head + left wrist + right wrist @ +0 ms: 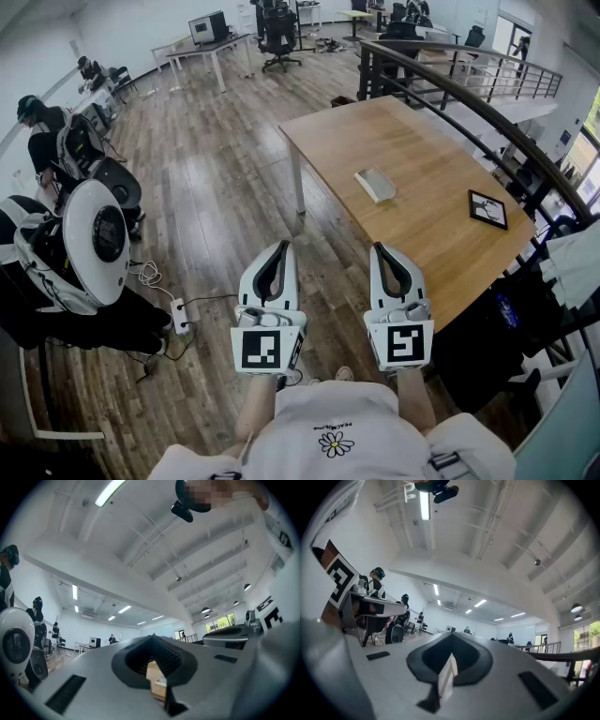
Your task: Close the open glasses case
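Note:
The glasses case [375, 184], pale grey with its lid open, lies on the wooden table [422, 150] toward its near side. Both grippers are held side by side above the floor, short of the table's near corner and well away from the case. My left gripper [279, 247] is shut with nothing between its jaws. My right gripper [380, 247] is also shut and empty. In the left gripper view the left gripper [152, 637] points slightly upward at the hall's ceiling, with a sliver of the table showing through its closed jaws. The right gripper [451, 635] in its own view looks the same way.
A black-framed tablet [487, 208] lies on the table's right side. A dark railing [487, 112] runs behind the table. At the left, people sit on the floor beside round white devices [94, 239]. A power strip [181, 316] and cables lie on the wooden floor.

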Demonstrator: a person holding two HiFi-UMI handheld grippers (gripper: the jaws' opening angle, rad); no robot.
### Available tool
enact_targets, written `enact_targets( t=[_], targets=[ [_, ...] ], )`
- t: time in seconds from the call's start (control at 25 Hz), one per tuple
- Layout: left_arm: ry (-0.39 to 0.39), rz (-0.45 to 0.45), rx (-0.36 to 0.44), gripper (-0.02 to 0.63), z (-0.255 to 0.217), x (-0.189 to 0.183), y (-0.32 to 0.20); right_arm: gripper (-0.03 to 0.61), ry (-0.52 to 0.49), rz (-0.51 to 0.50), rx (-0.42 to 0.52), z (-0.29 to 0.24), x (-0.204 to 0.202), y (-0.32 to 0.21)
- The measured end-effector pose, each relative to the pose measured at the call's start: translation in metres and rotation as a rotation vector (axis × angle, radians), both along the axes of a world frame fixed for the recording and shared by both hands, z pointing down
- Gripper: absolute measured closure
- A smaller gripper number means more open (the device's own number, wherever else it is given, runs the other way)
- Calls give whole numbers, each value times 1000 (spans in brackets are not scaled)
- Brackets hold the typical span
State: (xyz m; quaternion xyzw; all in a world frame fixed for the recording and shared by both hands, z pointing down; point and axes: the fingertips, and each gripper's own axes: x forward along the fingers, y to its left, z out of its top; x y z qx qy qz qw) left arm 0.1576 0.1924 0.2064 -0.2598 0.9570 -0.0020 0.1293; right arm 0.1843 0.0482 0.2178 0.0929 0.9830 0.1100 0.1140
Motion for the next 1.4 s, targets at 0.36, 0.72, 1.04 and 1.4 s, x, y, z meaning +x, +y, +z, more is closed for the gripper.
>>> enact_targets(
  t=[0.36,0.72,1.04,1.4],
  targets=[
    [24,2,-2,595,6,-11,-13,572,25,-21,6,6,-11,-8],
    [31,-10,3,595,11,-32,-35,572,10,-92,-4,12,-19,-22],
    [-25,-30,0,595,7,-40,-60,572,2,-137,-26,19,-32,-44],
    [-37,-33,27,595,24,-115,-63,572,4,-151,17,36,-100,-50]
  ],
)
